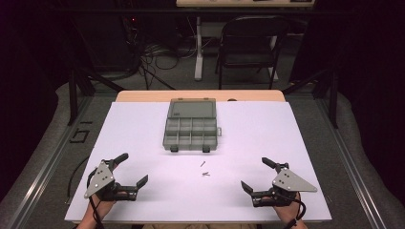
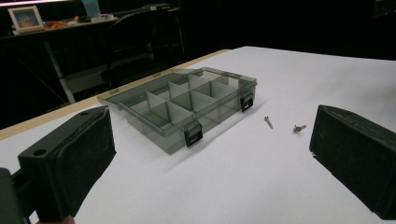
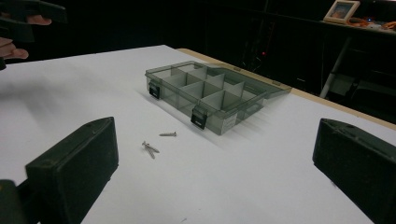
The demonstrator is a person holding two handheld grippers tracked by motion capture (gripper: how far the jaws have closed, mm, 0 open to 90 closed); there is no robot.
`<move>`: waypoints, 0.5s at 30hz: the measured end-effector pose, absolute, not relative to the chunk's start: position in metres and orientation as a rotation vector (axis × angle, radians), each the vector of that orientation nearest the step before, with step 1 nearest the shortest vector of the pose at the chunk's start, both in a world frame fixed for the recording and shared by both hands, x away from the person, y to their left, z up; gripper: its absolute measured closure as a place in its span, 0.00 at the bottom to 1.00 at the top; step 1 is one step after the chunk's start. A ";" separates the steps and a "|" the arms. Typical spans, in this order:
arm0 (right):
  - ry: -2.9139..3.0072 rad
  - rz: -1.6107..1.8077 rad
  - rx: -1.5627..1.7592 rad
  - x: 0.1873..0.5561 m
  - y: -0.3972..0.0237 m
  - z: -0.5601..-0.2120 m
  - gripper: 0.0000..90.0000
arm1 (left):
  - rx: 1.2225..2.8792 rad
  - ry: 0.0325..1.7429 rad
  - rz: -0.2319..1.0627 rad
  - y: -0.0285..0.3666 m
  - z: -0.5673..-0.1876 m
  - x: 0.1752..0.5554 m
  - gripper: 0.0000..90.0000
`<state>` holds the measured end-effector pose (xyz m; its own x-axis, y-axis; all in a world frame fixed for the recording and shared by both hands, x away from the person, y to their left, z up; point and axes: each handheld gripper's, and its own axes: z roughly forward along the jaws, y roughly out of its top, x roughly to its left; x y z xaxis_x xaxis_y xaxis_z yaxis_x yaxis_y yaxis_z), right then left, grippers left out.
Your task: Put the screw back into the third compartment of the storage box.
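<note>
Nearest, at table front edge: left gripper and right gripper, both jaws spread wide, holding nothing, resting low well to either side of the organizer box and on its near side. Not touching anything yet. Next out, between grippers and box: loose screws, just in front of box's latch side, approx. centred on it, slightly nearer right gripper. In right gripper view, single screw lies closer to box, long axis roughly parallel to box's front wall, pointing sideways along it; two more crossed or touching, a bit farther from box, angled diagonal to that wall — heads vs. tips too small to tell. Left gripper view gives one screw w/ axis slanting toward box's front, plus a small clump, shape unclear. Farther: box itself, lid open and lying back on far side, compartments looking bare as far as visible, two black latches facing the grippers; long axis across table, left-right. Beyond box: table's wooden far edge, then folding chair. Judgement on progress: start stage — no screw picked, none in a compartment; likely all sorting/placing into box left to do, beginning w/ reach to nearest screw.
</note>
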<state>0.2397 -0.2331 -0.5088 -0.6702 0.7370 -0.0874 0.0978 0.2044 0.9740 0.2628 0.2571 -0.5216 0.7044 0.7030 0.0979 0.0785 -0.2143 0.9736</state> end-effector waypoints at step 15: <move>2.047 1.429 0.775 0.262 -0.214 -0.513 0.00 | 1.715 0.636 0.646 0.257 -0.522 0.263 0.00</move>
